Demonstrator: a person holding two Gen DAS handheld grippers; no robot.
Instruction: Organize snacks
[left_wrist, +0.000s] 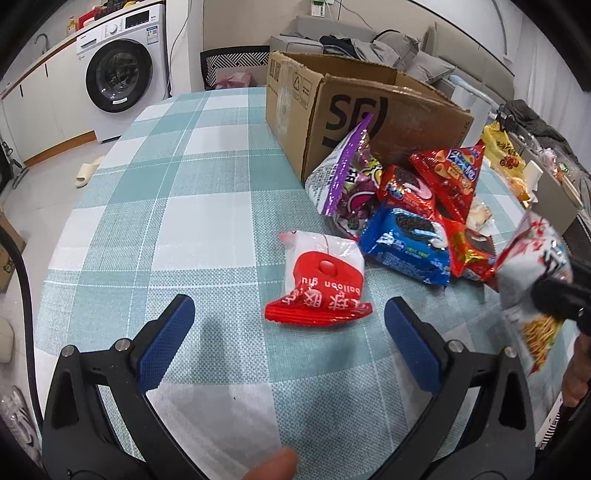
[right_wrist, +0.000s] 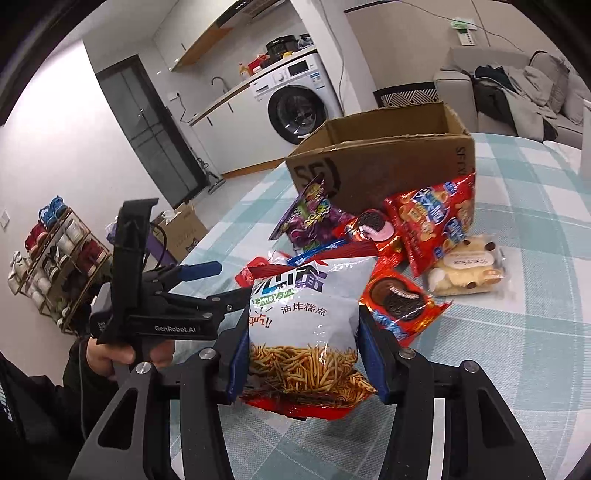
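My right gripper (right_wrist: 303, 354) is shut on a white bag of fried snack sticks (right_wrist: 306, 314) and holds it above the table; the bag also shows at the right of the left wrist view (left_wrist: 532, 273). My left gripper (left_wrist: 288, 317) is open and empty, just in front of a red and white packet (left_wrist: 321, 277). A pile of snacks lies by the open cardboard box (left_wrist: 369, 110): a purple bag (left_wrist: 343, 177), a blue cookie pack (left_wrist: 406, 243), red cookie packs (left_wrist: 406, 188) and a red biscuit bag (left_wrist: 450, 173). The box's inside (right_wrist: 388, 129) looks empty.
A checked cloth covers the table (left_wrist: 184, 221). A pale pastry pack (right_wrist: 465, 266) lies right of the pile. A washing machine (left_wrist: 122, 62) and a sofa (left_wrist: 406, 48) stand beyond the table. A shoe rack (right_wrist: 55, 254) is on the floor.
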